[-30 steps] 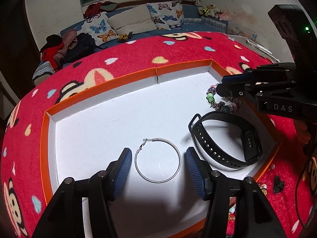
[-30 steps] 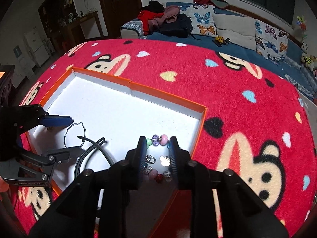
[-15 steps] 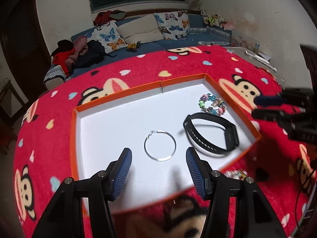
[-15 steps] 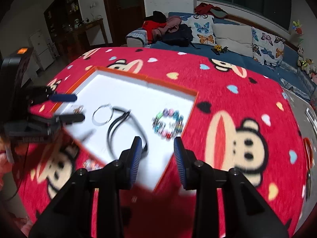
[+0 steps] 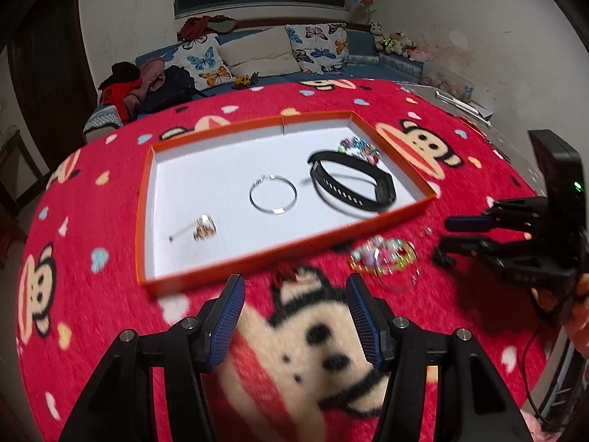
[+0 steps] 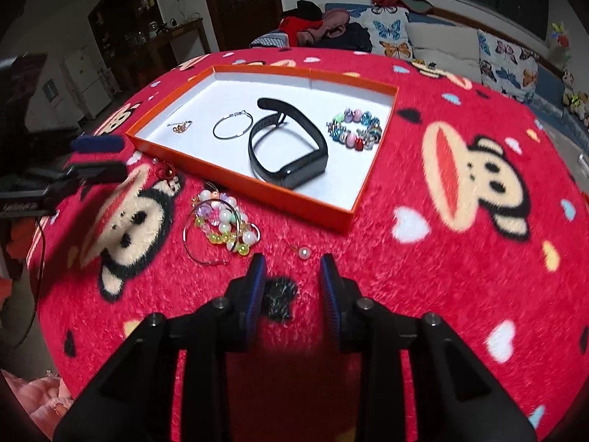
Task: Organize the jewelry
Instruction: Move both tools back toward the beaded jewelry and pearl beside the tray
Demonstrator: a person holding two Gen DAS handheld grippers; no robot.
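An orange-rimmed tray (image 5: 143, 202) (image 6: 294, 202) with a white floor holds a black wristband (image 5: 351, 184) (image 6: 287, 143), a thin silver hoop (image 5: 272, 195) (image 6: 233, 129), a coloured bead bracelet (image 5: 360, 147) (image 6: 355, 129) and a small gold piece (image 5: 204, 228) (image 6: 180, 127). On the red blanket in front of the tray lie a pastel bead bracelet (image 5: 383, 254) (image 6: 222, 224), a second hoop (image 6: 198, 243) and a loose pearl (image 6: 303, 253). My left gripper (image 5: 294, 294) (image 6: 110, 158) hangs open over the blanket, empty. The jaws of my right gripper (image 6: 292, 261) (image 5: 456, 235) are closing with nothing between them, just short of the pearl.
A red monkey-print blanket (image 6: 460, 276) covers the round surface. A small red trinket (image 6: 167, 175) lies near the tray's front left corner. Behind is a blue sofa with butterfly cushions (image 5: 316, 48) and a pile of clothes (image 5: 147, 84).
Both grippers have pulled back out of the tray to the blanket in front of it. The right gripper has let go of the coloured bead bracelet, which now lies in the tray.
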